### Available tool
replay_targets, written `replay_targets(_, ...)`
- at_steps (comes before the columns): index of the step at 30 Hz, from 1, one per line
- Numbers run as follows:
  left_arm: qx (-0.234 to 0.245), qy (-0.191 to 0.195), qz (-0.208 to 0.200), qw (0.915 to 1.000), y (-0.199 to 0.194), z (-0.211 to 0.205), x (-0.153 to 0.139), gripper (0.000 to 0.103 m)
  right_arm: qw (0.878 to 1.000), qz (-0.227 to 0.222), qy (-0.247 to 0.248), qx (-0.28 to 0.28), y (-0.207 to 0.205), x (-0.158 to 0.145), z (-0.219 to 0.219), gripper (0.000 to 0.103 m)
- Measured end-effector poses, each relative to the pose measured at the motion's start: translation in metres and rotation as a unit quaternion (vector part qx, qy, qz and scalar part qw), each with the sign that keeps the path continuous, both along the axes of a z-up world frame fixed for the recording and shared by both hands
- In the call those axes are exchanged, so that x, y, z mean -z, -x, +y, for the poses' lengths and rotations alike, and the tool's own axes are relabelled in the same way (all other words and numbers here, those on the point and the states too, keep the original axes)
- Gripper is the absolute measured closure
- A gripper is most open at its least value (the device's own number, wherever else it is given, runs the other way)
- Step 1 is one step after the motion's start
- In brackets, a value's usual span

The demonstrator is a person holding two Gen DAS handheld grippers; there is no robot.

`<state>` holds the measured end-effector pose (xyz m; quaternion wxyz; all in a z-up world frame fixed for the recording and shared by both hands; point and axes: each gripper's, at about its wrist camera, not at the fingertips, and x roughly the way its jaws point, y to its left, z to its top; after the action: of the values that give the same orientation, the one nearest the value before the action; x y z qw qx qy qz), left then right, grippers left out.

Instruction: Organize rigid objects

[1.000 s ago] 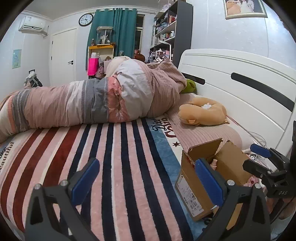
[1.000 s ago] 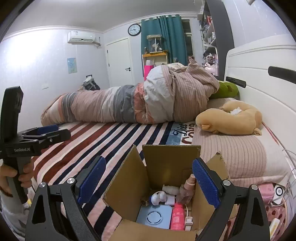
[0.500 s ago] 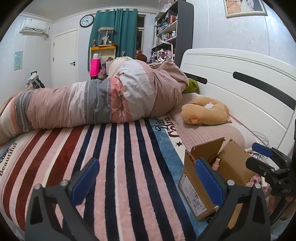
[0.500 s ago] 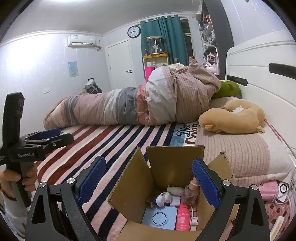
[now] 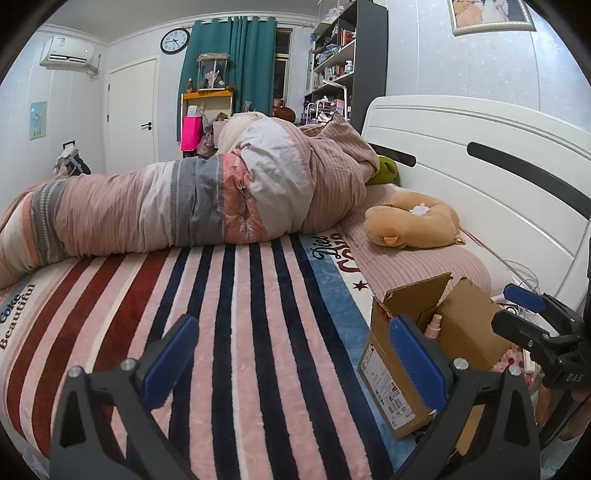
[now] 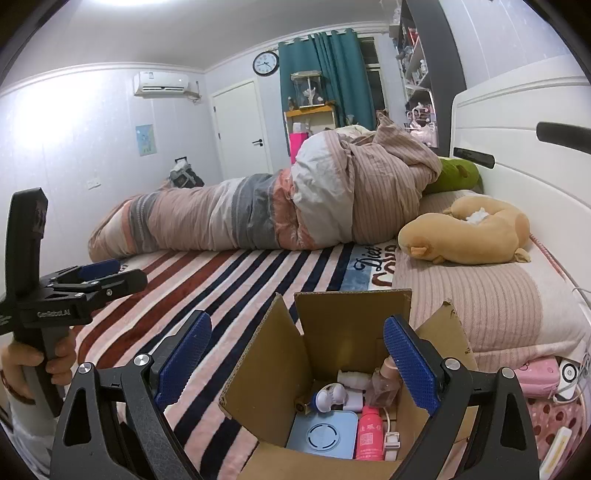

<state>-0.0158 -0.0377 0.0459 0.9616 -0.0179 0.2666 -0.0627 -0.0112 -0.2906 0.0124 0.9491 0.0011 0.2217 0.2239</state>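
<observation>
A lived-in home bedroom. A bed with a white headboard [image 5: 480,155] fills the view, covered by a striped blanket [image 5: 229,317], with a rolled pink and grey duvet [image 5: 192,199] lying across it and a tan plush toy [image 5: 413,225] on a pillow. Along the far wall are a white door [image 5: 133,110], teal curtains [image 5: 236,62], a round wall clock [image 5: 174,40] and an air conditioner [image 5: 68,55], while a tall dark shelving unit [image 5: 343,66] crowded with small items stands beside the bed and a framed picture [image 5: 491,14] hangs above it.
</observation>
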Motion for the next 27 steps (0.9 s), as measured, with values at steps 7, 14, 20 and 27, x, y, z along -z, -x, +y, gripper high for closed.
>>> replay_targets(7, 0.000, -0.001, 0.000, 1.0000, -0.0002, 0.0020, 0.0007, 0.001, 1.000, 0.000, 0.000, 0.001, 0.0009, -0.0004, 0.0033, 0.009)
replay_targets(14, -0.001, -0.002, 0.001, 1.0000, -0.0002, 0.0031, 0.0013, 0.001, 1.000, 0.001, -0.001, 0.000, 0.0004, -0.0005, 0.0021, 0.009)
replay_targets(20, -0.002, -0.002, 0.000, 1.0000, -0.0001, 0.0035, 0.0012, 0.001, 1.000, 0.000, -0.003, 0.000, -0.0005, -0.0006, -0.0001, 0.009)
replay_targets(27, -0.003, -0.003, 0.001, 1.0000, 0.0005, 0.0052, 0.0025, 0.001, 1.000, 0.001, -0.002, 0.000, -0.0001, -0.0009, 0.0005, 0.009)
